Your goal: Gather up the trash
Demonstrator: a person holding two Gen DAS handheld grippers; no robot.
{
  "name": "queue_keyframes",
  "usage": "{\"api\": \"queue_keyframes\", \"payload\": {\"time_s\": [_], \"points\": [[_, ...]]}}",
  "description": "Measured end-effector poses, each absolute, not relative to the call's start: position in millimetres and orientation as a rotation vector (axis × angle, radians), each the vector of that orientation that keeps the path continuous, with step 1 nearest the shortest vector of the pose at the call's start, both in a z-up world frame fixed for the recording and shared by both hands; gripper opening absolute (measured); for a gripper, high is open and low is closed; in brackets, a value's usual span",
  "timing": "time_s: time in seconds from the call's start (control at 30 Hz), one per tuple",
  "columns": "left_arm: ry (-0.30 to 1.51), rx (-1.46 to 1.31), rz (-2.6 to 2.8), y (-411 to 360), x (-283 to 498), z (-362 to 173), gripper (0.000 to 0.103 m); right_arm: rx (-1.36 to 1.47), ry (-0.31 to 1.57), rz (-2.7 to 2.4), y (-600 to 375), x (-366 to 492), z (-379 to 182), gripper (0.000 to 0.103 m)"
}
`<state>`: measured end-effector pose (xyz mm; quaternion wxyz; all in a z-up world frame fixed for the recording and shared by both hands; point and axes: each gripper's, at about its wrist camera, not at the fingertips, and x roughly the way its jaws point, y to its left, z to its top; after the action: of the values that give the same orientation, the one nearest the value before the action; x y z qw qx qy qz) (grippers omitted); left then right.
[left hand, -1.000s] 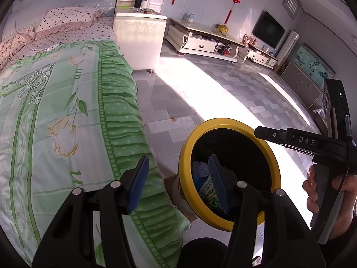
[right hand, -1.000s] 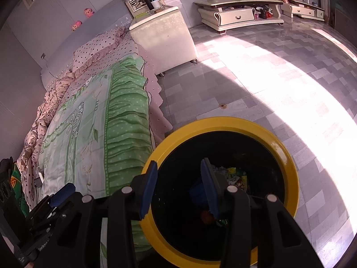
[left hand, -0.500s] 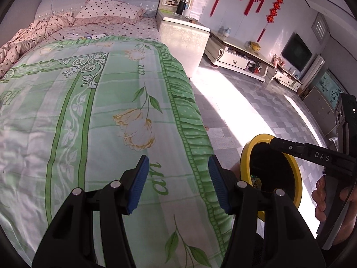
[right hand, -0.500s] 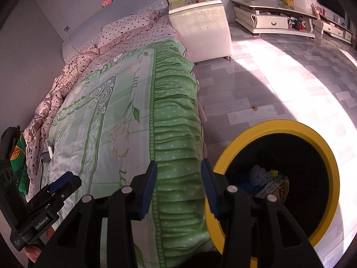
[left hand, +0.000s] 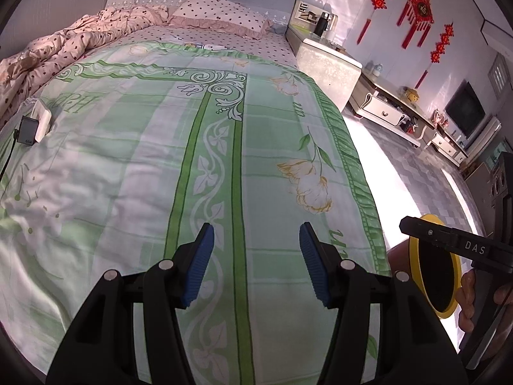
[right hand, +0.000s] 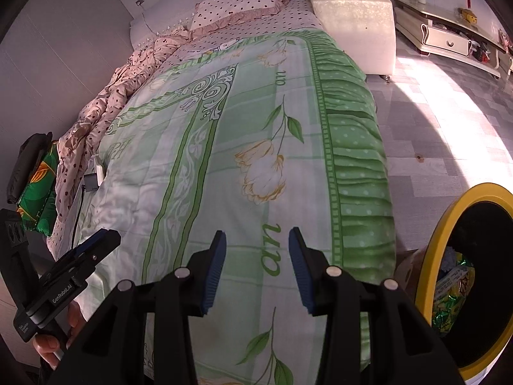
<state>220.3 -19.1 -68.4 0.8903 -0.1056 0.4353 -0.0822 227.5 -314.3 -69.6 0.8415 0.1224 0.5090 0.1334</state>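
Left tool (left hand: 253, 258): your blue pads stand wide apart with nothing between them, hovering over the foot of the green bedspread (left hand: 198, 166).
Right tool (right hand: 256, 268): also parted and empty, above the same bedspread near its frilled edge.
Trash bin (right hand: 449, 240): on the floor just beside the bed's right side, by the foot; yellow rim, dark inside, with crinkled wrappers (right hand: 452, 292) already lying in it.
Bin direction: its mouth looks tipped toward the bed and toward you, not straight up, so its long axis seems to run at a slant from the floor; the fisheye bends things, so treat that as a guess.
Trash left to collect: you have no obvious litter on the bedspread in either view.
Risk, wrong pick: the white block and dark device with a cable (left hand: 33, 125) near the bed's left edge look like a charger set, not rubbish; grabbing them would be a mistake.
Risk, fabric: closing the pads low over the spread could pinch and drag the cloth.
Risk, bin: if it is leaning, a knock from your right tool could roll it and spill the wrappers.
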Motion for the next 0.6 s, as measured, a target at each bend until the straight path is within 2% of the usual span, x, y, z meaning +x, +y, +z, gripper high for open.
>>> {"api": "queue_keyframes", "payload": {"time_s": [0.3,0.43,0.6], "points": [[0.940,-0.299,-0.100,36,207,-101,0.054,0.240,1.133,0.331,-269,230,-98,0.039],[0.945,-0.308,-0.080,48,202,-114,0.058,0.234,1.142,0.342,-260,229,-106,0.047],[0.935,-0.347,-0.061,62,197,-121,0.072,0.233,1.139,0.346,-255,230,-114,0.060]]}}
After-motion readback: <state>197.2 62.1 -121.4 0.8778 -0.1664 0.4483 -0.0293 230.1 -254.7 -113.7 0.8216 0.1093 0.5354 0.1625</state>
